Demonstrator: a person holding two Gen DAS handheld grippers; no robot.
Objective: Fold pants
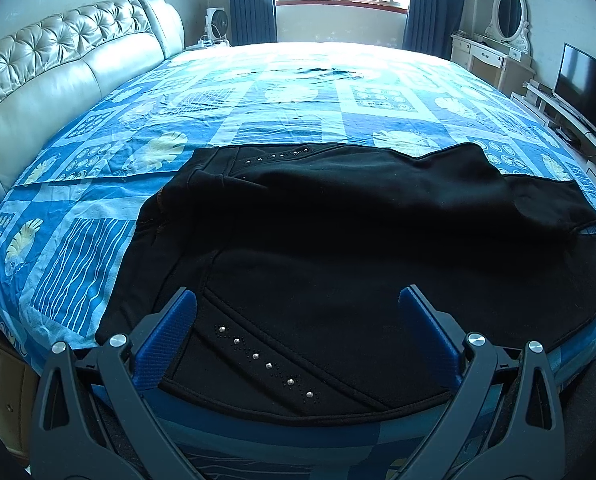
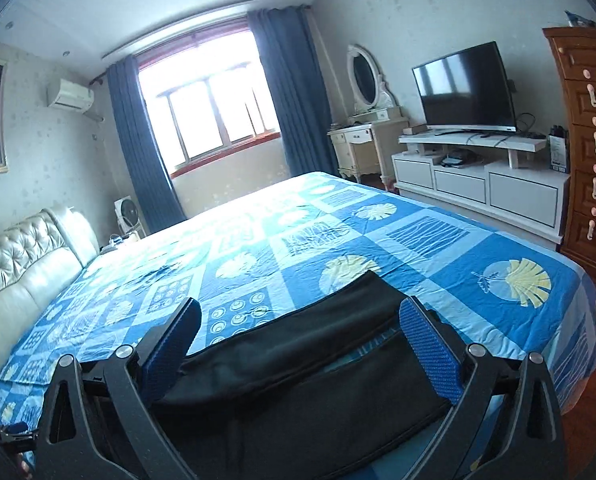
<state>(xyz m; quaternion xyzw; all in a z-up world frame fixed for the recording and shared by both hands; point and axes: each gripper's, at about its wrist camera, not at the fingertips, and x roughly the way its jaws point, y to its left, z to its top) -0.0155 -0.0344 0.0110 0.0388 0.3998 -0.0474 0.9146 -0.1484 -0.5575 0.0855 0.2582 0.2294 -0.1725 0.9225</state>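
Black pants (image 1: 338, 240) with small metal studs lie spread across the near part of a bed covered in a blue patterned sheet (image 1: 282, 92). In the left wrist view my left gripper (image 1: 297, 300) hovers open over the near edge of the pants, with the studded seam between its blue fingers (image 1: 178, 320). In the right wrist view my right gripper (image 2: 300, 314) is open too. A black leg end of the pants (image 2: 298, 344) lies between its blue fingers (image 2: 422, 332), untouched by either pad as far as I can see.
A padded beige headboard (image 1: 58, 64) runs along the left. Beyond the bed are a window with blue curtains (image 2: 202, 116), a white dressing table with an oval mirror (image 2: 366, 136), a TV (image 2: 464, 84) on a white stand and a brown chest of drawers (image 2: 590, 140).
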